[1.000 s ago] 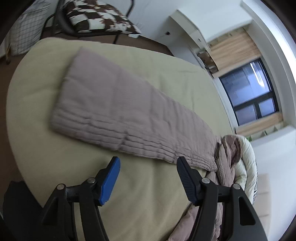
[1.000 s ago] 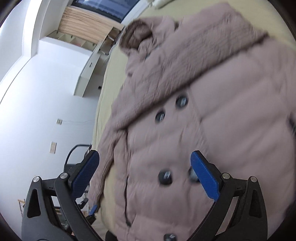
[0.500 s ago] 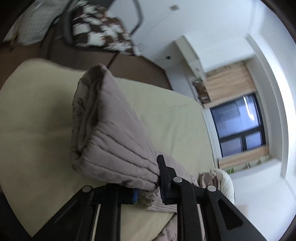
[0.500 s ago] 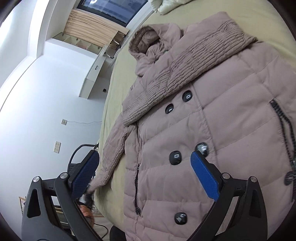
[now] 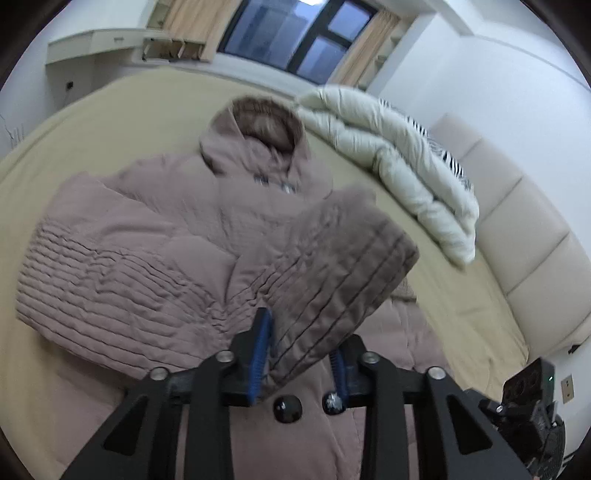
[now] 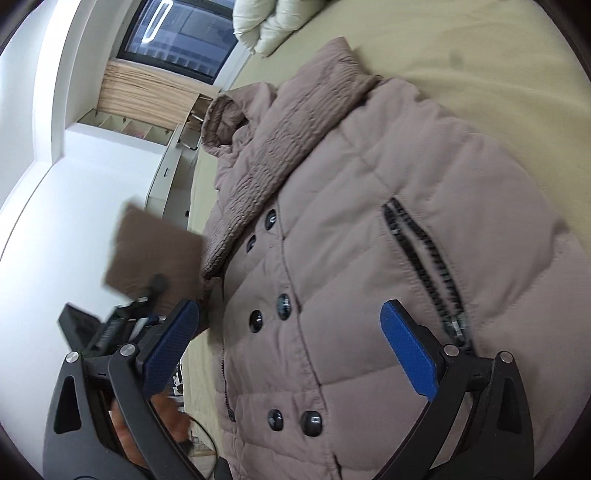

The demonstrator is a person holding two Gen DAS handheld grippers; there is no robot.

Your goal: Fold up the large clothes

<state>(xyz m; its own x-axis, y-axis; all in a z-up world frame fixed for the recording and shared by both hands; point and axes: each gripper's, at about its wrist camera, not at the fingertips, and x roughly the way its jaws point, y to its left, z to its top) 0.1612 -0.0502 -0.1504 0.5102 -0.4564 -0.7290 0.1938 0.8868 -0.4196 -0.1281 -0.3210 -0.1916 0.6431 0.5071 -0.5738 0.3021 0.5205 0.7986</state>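
A large mauve hooded puffer coat (image 5: 166,221) lies front-up on a beige bed (image 5: 92,107); it also shows in the right wrist view (image 6: 388,229). My left gripper (image 5: 301,352) is shut on the ribbed cuff end of one sleeve (image 5: 332,266) and holds it raised over the coat's chest, near the dark buttons (image 5: 287,408). The other sleeve (image 6: 295,147) lies folded across the chest. My right gripper (image 6: 291,354) is open and empty, hovering over the lower front by the buttons (image 6: 283,306) and a pocket zipper (image 6: 424,258). The lifted sleeve (image 6: 155,254) shows at its left.
A cream duvet (image 5: 391,155) is bunched at the head of the bed beside a padded headboard (image 5: 517,236). A dark window (image 5: 295,33) and white shelving (image 5: 110,40) stand beyond. The bed's left edge drops to the floor (image 6: 199,435).
My left gripper closed on the sleeve cuff, lifted it off the bed and swung it over the coat's chest. My right gripper stayed open and moved lower over the coat front.
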